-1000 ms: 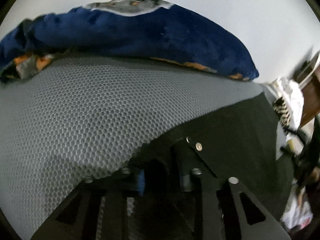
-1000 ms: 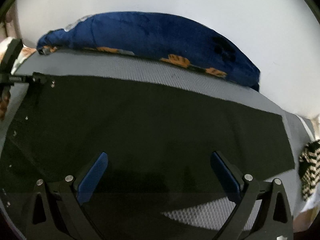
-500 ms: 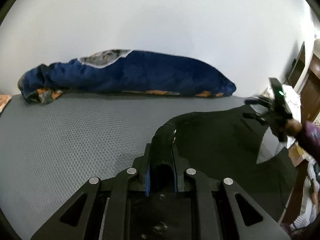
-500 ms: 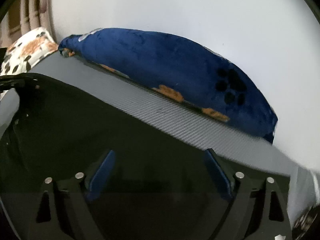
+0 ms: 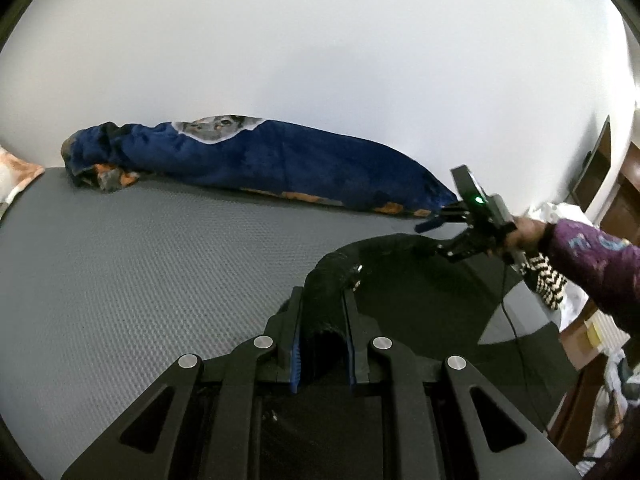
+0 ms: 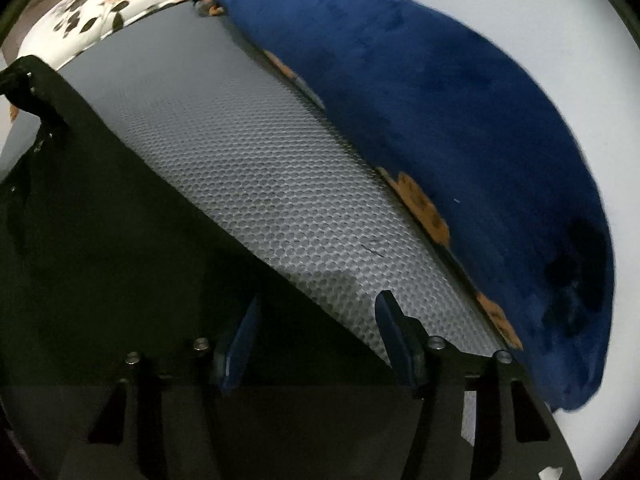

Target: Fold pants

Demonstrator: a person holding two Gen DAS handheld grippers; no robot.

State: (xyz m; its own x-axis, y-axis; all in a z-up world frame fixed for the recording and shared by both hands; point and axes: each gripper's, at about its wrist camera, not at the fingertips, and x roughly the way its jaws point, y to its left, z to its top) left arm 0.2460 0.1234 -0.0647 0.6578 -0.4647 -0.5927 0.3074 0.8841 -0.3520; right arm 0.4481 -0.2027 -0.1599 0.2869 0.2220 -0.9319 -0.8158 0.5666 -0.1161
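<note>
A grey honeycomb-textured mat [image 5: 140, 264] is spread across the bed, filling the left wrist view from nine o'clock to the centre. Along its far edge, against the white wall [image 5: 320, 40], a rolled dark blue blanket [image 5: 260, 160] with orange patches is laid from ten o'clock to three o'clock. A white cushion with brown and black spots [image 6: 104, 4] is seen at eleven o'clock in the right wrist view.

The black pants [image 5: 420, 280] are spread on the mat at the four o'clock side of the left wrist view; one bunched edge is lifted off the surface and drawn up in an arch. That edge is clenched between the blue pads of the left gripper [image 5: 323, 344], whose jaws are pressed tight on the cloth at six o'clock.

The right gripper [image 5: 442, 236] is held at three o'clock in the left wrist view by a hand [image 5: 524, 236] in a purple sleeve [image 5: 592, 268], just above the far end of the lifted fold. Its jaws have just been closing; in its own view they are seen half parted, with the edge of the black cloth lying between the pads, which are not yet pressed on it.
</note>
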